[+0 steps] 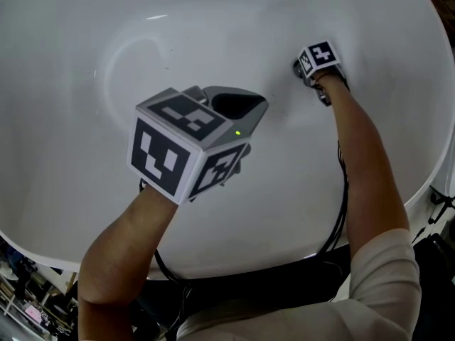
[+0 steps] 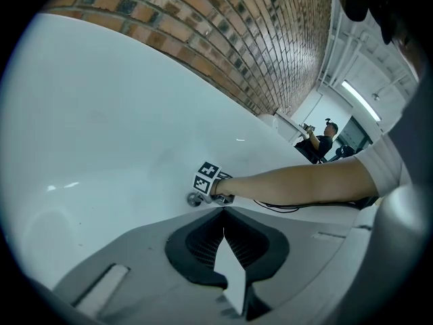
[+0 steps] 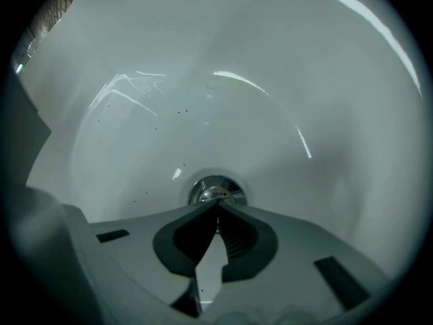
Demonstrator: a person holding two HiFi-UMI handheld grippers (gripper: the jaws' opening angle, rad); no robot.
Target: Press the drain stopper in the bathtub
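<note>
Since the job is a push, not a grab, right gripper (image 3: 218, 207) has jaws closed tip to tip, nothing between them; tips sit at near edge of chrome drain stopper (image 3: 215, 189) in bathtub (image 1: 85, 41) floor; contact likely, not confirmed; left gripper (image 2: 223, 212) likewise closed & empty, held well apart, prob. to keep clear.

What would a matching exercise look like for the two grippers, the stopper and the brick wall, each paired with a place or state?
Things:
1 left gripper
2 right gripper
3 stopper
4 brick wall

Places or states:
A shiny metal, on the floor of the tub
B jaws shut, tips at the stopper
C beyond the tub's rim
D jaws shut, well away from the stopper

Pairs: 1-D; 2-B; 3-A; 4-C
</note>
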